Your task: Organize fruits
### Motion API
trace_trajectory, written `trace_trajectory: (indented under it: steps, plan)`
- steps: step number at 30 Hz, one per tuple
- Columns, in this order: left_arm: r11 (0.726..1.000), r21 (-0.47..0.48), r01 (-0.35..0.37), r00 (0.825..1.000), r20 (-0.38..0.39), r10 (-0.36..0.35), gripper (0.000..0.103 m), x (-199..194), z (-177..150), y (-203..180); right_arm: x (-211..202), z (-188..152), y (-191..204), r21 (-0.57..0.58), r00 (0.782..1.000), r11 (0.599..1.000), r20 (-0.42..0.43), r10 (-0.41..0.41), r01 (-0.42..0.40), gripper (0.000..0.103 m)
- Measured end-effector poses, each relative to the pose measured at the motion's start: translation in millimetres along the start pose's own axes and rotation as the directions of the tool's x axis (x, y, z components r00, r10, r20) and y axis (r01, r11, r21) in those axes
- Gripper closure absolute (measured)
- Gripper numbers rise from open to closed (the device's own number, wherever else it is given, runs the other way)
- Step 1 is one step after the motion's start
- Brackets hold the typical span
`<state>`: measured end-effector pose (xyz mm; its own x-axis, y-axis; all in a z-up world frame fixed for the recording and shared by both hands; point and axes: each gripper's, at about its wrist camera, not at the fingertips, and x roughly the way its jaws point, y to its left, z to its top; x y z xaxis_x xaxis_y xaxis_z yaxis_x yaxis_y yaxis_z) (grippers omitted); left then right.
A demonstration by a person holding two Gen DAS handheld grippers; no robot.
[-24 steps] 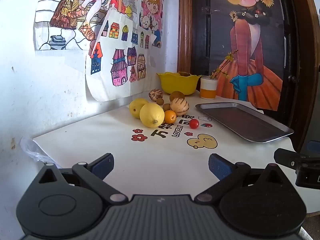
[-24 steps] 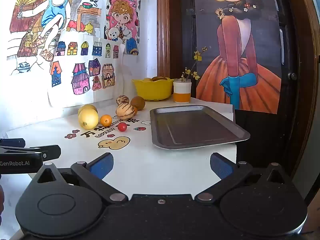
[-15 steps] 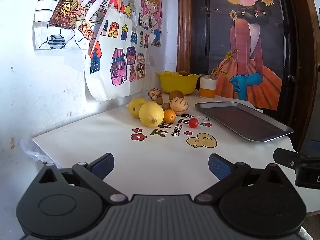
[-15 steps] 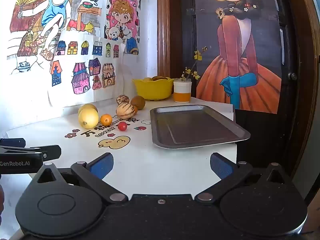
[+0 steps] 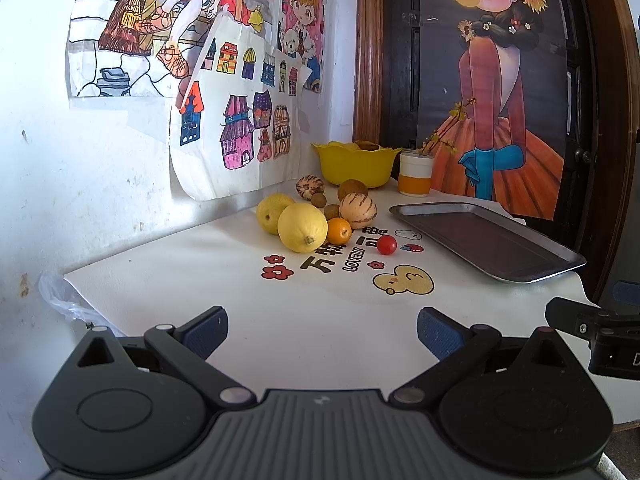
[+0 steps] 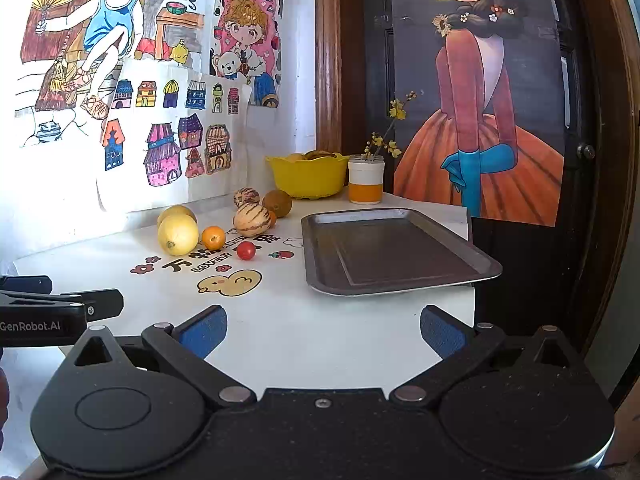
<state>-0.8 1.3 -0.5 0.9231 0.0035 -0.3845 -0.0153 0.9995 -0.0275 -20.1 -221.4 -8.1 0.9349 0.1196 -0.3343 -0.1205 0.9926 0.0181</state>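
Both the left gripper [image 5: 322, 330] and right gripper [image 6: 323, 330] hover wide open and empty over the near worktop [image 6: 288, 320]. Loose fruits [image 5: 316, 216] cluster far left, beside an empty metal tray [image 6: 392, 252] to their right.

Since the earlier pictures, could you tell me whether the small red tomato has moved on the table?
No. The red tomato sits just above the printed yellow duck and left of the metal tray, as before.
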Motion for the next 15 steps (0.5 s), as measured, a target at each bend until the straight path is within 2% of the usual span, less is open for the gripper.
trace_trajectory:
  steps: [15]
  plan:
    - [1.0, 0.001, 0.002, 1.0, -0.002, -0.002, 0.0, -0.8, -0.6, -2.5, 2.9, 0.0, 1.2, -0.001, 1.0, 1.0, -0.005, 0.0, 0.0, 0.0]
